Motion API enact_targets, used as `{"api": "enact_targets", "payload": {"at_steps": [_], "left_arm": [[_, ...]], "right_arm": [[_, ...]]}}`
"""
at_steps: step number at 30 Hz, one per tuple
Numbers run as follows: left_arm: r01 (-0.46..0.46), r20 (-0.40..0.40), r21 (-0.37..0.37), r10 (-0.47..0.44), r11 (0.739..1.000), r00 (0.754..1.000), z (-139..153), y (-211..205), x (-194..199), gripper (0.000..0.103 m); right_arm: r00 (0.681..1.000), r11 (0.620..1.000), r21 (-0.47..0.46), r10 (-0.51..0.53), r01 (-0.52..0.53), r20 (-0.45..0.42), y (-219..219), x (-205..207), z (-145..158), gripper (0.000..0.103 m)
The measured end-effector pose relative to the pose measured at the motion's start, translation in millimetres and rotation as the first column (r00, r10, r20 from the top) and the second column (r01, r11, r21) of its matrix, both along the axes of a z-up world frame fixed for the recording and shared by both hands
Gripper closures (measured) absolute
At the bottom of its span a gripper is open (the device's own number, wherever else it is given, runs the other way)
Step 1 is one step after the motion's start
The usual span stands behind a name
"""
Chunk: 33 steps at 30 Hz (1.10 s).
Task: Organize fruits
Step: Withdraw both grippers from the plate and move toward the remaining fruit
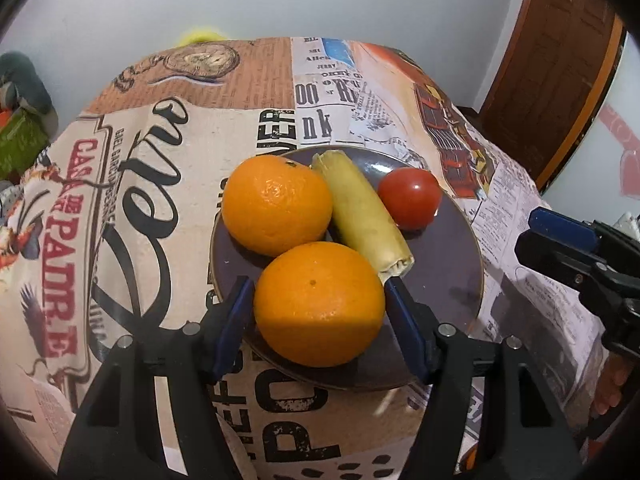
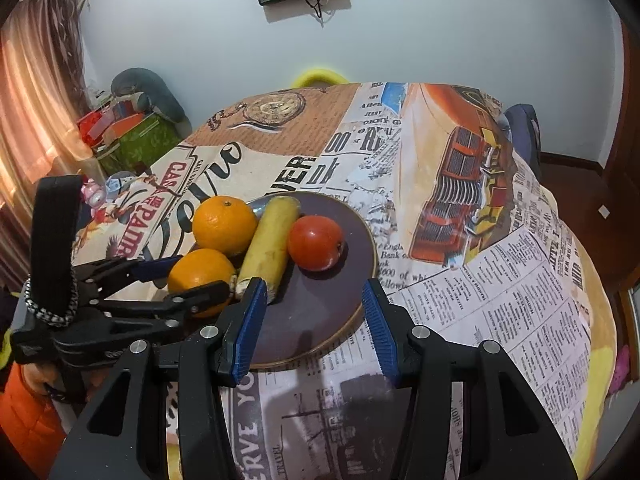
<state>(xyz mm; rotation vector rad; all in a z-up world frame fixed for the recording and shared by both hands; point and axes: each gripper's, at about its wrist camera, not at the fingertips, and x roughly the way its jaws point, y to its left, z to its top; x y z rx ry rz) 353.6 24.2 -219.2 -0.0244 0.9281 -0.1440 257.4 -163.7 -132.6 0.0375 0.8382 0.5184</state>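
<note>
Blue-padded left gripper clamped on near orange over dark plate; second orange, banana, tomato on it; right gripper spread, empty

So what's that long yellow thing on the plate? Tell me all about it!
It looks like a banana, pale yellow and matte, with both ends cut or trimmed and a frayed, brownish near end. It lies flat on the dark plate, slanting away from the cameras. The two oranges sit on its left; the far orange seems to touch it. The red tomato sits close on its right. Neither gripper holds it.
</note>
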Motion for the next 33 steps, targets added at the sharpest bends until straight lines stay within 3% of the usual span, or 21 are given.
{"api": "enact_targets", "payload": {"at_steps": [7,13,21,27,33], "left_arm": [[-0.013,-0.028,0.0,0.013,1.0,1.0,7.4,2.1,-3.3,0.037],[-0.021,0.094,0.014,0.02,1.0,0.995,53.3,7.8,-36.0,0.037],[-0.039,0.171,0.026,0.034,0.999,0.985,95.7,15.5,-85.0,0.034],[-0.062,0.157,0.041,0.055,0.997,0.986,92.6,26.1,-120.1,0.034],[-0.062,0.089,0.077,0.055,0.995,0.995,63.1,32.0,-151.2,0.034]], "right_arm": [[1.0,1.0,-0.025,0.003,-0.003,0.015,0.3,-7.5,5.0,0.057],[0.999,1.0,-0.03,0.006,-0.005,0.032,1.2,-21.2,16.3,0.057],[0.997,0.998,-0.046,0.035,-0.032,0.07,8.4,-55.3,38.3,0.057],[0.995,0.996,-0.074,0.058,-0.052,0.08,11.2,-80.9,45.6,0.053],[0.995,0.988,-0.132,0.085,-0.078,0.046,14.4,-105.3,35.4,0.05]]}}
